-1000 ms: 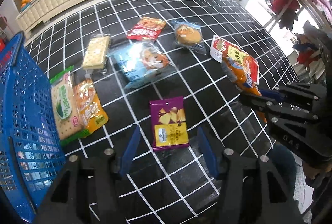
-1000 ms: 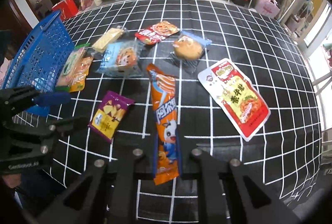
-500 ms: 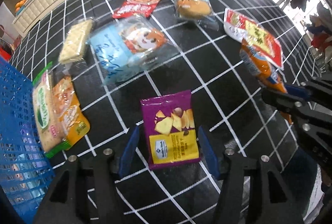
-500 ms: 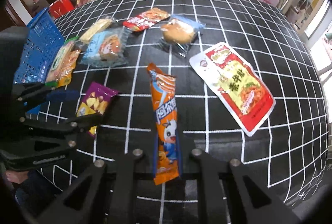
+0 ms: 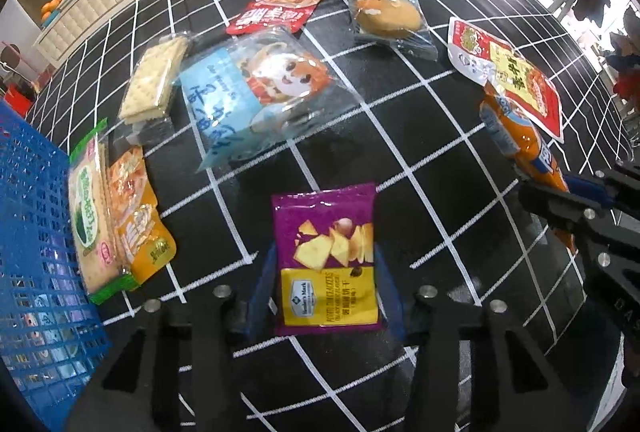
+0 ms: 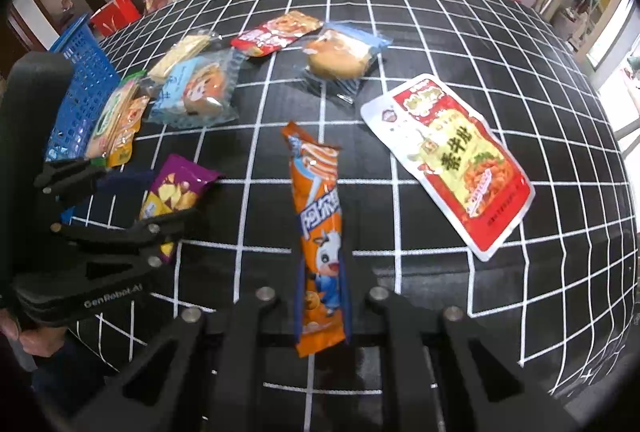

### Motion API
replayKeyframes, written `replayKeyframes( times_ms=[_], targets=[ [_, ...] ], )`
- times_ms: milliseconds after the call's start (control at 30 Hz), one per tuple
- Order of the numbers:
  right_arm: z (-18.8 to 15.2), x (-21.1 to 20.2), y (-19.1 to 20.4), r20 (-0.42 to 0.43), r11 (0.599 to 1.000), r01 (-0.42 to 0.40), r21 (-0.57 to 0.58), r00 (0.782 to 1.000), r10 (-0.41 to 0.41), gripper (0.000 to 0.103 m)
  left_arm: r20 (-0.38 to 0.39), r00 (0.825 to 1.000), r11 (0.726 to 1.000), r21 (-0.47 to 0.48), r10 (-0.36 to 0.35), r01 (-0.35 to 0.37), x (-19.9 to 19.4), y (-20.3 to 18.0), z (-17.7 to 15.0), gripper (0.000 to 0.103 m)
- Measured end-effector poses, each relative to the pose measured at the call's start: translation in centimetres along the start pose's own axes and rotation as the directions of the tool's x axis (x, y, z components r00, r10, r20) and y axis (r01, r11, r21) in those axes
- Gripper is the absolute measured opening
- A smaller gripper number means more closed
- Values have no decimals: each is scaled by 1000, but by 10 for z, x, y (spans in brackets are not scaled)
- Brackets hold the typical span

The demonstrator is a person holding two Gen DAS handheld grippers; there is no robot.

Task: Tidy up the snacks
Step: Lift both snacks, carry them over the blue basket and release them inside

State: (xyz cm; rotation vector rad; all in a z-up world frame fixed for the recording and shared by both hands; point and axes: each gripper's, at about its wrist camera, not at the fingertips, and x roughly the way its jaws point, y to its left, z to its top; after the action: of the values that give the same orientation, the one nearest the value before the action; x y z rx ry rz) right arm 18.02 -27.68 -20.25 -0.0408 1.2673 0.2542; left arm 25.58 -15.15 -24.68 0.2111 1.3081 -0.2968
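Observation:
A purple chip bag lies flat on the checked tablecloth between the blue pads of my left gripper. The jaws are closing, and the pads touch the bag's two side edges. In the right wrist view the same gripper straddles that purple bag. My right gripper is shut on the lower end of a long orange snack packet, which stretches away over the cloth. The left wrist view shows that orange packet at the right, leading into the right gripper.
A blue basket stands at the left edge, with a green cracker pack and an orange pack against it. Farther back lie a light-blue cake bag, wrapped crackers, a red packet, a wrapped bun and a red-and-white pouch.
My left gripper came down over the purple bag, and its pads moved in from beside the bag to its edges. The right gripper kept its hold on the orange packet and sank slightly.

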Motion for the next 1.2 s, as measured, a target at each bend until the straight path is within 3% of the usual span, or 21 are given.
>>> replayKeyframes(
  times_ms=[233,500,733,933,1200],
  targets=[
    [0,-4,6,7,1000,-11,-4,1000,11,18,43,999,1000,-21,-17,18,-18,7,-13,44],
    [8,-36,20,53,1000,-23,-6,998,23,18,141,990,999,-39,-6,11,-80,21,-19,44],
    [23,-87,61,143,997,-31,-66,989,41,18,228,974,996,-87,5,15,-141,56,-28,44],
    [38,-120,112,205,990,-56,-133,975,83,18,297,952,988,-151,70,-25,-196,99,-50,44],
    [55,-132,183,217,968,-102,-229,964,153,18,305,943,965,-257,136,-56,-225,159,-81,44]
  ],
)
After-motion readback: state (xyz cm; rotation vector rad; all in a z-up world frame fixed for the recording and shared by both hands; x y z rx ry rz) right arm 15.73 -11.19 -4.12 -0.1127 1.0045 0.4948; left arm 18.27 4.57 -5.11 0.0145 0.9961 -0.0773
